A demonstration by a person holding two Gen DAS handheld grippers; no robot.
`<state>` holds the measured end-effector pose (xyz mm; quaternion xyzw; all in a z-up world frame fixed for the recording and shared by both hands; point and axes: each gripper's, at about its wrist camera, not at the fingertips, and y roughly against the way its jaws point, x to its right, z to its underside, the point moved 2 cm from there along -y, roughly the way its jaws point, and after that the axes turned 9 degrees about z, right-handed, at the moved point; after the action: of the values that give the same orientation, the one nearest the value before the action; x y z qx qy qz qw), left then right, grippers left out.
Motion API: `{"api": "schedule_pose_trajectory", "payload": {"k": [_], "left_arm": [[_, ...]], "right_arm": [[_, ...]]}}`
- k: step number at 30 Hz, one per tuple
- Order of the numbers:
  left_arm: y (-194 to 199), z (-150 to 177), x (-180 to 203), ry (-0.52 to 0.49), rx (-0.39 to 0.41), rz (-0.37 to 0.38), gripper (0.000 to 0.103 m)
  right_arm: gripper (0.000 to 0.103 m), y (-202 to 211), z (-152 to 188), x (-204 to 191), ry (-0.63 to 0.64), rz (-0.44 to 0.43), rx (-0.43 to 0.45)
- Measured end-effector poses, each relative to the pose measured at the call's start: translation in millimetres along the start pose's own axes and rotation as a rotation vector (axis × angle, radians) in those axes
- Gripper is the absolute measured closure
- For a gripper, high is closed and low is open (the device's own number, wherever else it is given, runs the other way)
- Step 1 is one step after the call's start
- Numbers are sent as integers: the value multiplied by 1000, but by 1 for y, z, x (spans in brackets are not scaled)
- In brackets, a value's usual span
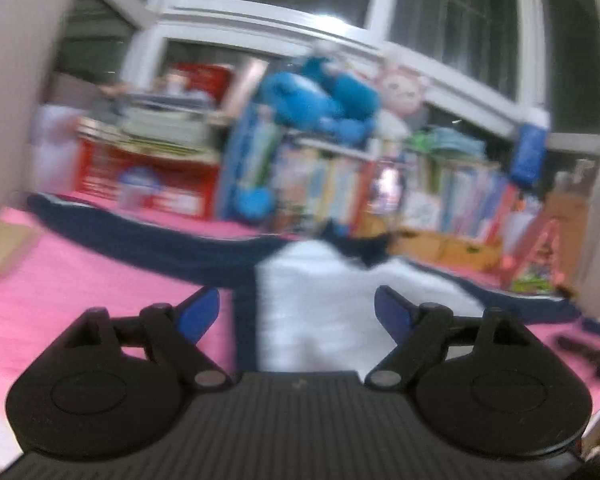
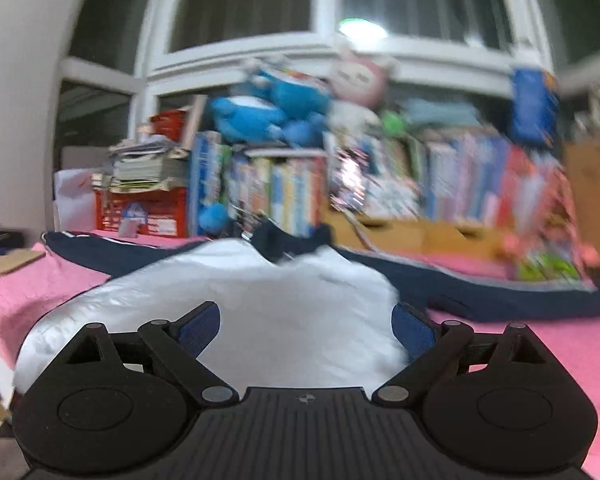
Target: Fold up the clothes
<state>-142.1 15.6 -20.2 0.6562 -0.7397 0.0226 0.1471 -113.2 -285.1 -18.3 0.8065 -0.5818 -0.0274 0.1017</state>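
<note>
The pink cover (image 2: pixel 540 344) carries the jacket (image 2: pixel 236 304), spread flat with sleeves out, probably for folding. In front of the jacket, the left gripper (image 1: pixel 296 312) and right gripper (image 2: pixel 306 330) stand open, holding nothing.

One jacket (image 2: pixel 228 300), two plush toys (image 2: pixel 268 112).
</note>
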Motion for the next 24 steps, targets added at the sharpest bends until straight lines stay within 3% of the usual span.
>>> {"api": "schedule_pose_trajectory", "payload": {"k": [3, 8, 10, 15, 17, 19, 22, 24], "left_arm": [[-36, 21, 24, -61, -27, -29, 25], [-43, 62, 18, -172, -110, -145, 24], [-39, 74, 12, -221, -128, -187, 23], [-19, 74, -7, -256, -97, -203, 16], [-13, 72, -15, -258, -97, -209, 16], [-5, 69, -27, -258, -96, -249, 16], [9, 64, -43, -242, -111, -311, 16], [17, 56, -51, -225, -131, -320, 16]], "right_arm": [[11, -19, 16, -41, 0, -31, 11], [12, -43, 52, -52, 3, -11, -91], [13, -43, 67, -45, -2, 17, -85], [10, -35, 77, -3, 12, 169, -40], [9, -31, 80, 23, -36, 184, -49], [9, -28, 83, 45, -26, 320, -39], [7, -23, 87, 83, -102, 375, -71], [7, -21, 79, 85, -66, 380, -90]]}}
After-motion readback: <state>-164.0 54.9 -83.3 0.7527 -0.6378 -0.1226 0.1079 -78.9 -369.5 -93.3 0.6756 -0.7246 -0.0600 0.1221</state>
